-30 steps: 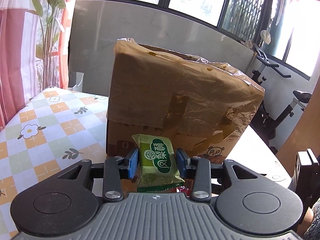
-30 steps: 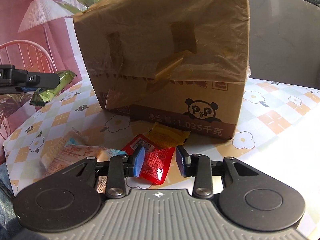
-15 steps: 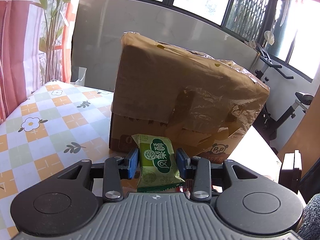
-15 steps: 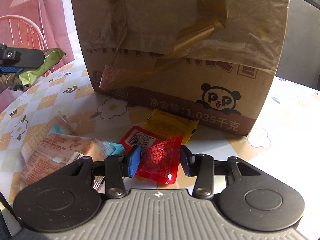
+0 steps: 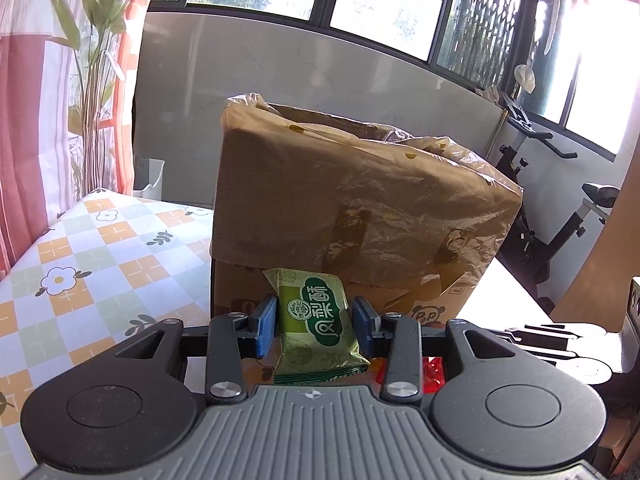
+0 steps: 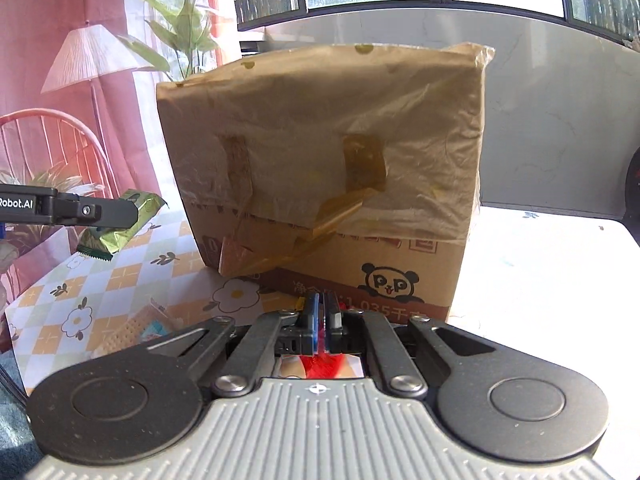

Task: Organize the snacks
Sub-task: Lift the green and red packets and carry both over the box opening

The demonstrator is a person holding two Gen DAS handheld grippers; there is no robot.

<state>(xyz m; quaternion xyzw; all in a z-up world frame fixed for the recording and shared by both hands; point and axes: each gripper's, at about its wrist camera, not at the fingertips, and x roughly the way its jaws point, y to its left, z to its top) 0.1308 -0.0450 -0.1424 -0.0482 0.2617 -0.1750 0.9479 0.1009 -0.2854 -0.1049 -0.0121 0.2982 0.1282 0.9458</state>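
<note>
Left wrist view: left gripper (image 5: 315, 325) part-open, blue pads clamping a green foil snack packet (image 5: 316, 330), plastic-lined brown cardboard box (image 5: 360, 216) behind on the floral checked tablecloth (image 5: 80, 272) — right wrist view: right gripper (image 6: 322, 322) pinched nearly closed on a red sachet (image 6: 322, 366), only here a pale snack bag (image 6: 132, 330) lying lower left.

Green snack packet (image 5: 316, 320): white Chinese characters 凤梨酥 on a dark green band, beside a round seal too small to read.

Cardboard box (image 6: 360, 240): panda face logo marked "P P"; beneath it, a printed line partly hidden, ending "1.035千克".

Left gripper (image 6: 92, 210), side of arm: white lettering "Robot.AI", its start cut off by the frame edge.
</note>
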